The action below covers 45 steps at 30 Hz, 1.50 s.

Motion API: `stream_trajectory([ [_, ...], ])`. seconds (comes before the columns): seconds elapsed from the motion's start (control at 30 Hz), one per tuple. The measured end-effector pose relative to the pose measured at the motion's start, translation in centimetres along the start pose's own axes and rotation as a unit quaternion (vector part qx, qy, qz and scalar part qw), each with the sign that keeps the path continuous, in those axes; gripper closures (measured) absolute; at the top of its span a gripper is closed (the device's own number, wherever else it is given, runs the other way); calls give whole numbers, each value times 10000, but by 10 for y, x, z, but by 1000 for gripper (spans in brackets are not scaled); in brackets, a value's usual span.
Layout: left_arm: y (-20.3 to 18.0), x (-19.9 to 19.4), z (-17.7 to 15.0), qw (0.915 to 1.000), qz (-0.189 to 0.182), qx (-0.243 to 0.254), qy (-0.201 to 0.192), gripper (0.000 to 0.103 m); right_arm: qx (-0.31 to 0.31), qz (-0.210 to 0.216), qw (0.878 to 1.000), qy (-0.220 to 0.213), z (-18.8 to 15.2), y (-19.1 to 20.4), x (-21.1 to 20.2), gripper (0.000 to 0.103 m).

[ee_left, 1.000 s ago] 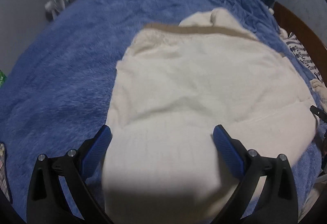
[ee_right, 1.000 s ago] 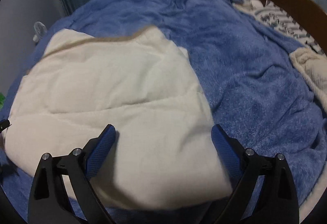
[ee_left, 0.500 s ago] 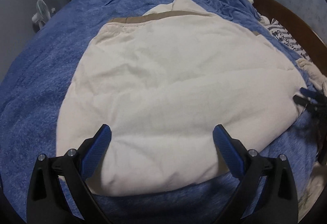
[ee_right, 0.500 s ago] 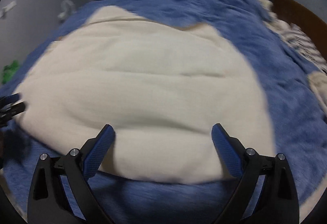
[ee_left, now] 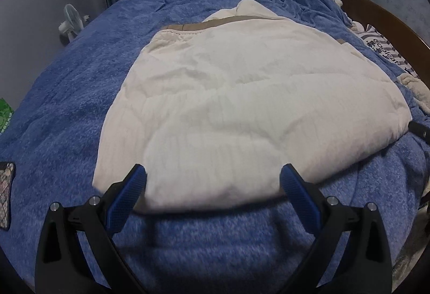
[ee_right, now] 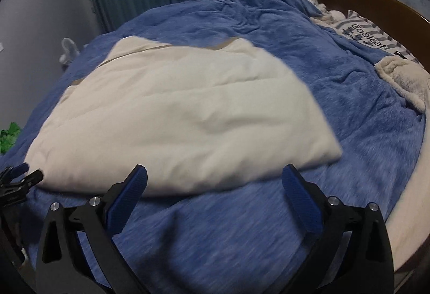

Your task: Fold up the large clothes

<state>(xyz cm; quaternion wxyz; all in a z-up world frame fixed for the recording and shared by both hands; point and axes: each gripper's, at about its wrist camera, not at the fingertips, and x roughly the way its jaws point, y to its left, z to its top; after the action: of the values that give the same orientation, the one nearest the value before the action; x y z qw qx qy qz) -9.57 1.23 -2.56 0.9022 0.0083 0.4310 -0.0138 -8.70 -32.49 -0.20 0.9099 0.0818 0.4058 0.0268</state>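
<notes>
Left wrist, tool [ee_left: 213, 182] open, garment [ee_left: 242, 111] edge

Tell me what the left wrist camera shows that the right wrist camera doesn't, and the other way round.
Only the left wrist view shows the patterned phone lying at the blanket's left edge and the cream garment's folded part poking out beyond its tan band.

Only the right wrist view shows the fluffy beige throw spread fully and a green object off the bed.

Both show the cream garment lying folded on the blue blanket, the white fan, and each open gripper: left gripper, right gripper.
</notes>
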Motion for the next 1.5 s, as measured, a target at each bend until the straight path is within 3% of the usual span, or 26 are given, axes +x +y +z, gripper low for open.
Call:
stream_trajectory([
  [0.23, -11, -37, -28, 9987, -398, -203, -249, 7, -282, -147, 9995, -20, -31, 21, -23, 7],
  [0.37, -18, -59, -46, 9962, -490, -280, -664, 7, -403, -216, 9989, -69, -44, 28, -31, 7],
  [0.5, -27, -59, -57, 9960, -691, -222, -528, 7, -452, -302, 9981, -280, -47, 33, -40, 7],
  [0.6, -39, -55, -57, 9986, -173, 63, -492, 7, -638, -301, 9966, -423, -46, 43, -41, 7],
  [0.7, -47, -55, -55, 9979, -187, 195, -592, 7, -763, -419, 9952, -439, -47, 52, -38, 7],
  [0.87, -50, -42, -50, 9986, 150, 115, -490, 7, -921, -668, 9927, -411, -44, 59, -26, 7],
  [1.1, -42, -37, -48, 9987, 381, -159, -304, 7, -580, -795, 9951, -113, -42, 49, -15, 7],
  [1.5, -42, -37, -47, 9992, 269, -119, -257, 7, -425, -685, 9967, -15, -40, 44, -11, 7],
])
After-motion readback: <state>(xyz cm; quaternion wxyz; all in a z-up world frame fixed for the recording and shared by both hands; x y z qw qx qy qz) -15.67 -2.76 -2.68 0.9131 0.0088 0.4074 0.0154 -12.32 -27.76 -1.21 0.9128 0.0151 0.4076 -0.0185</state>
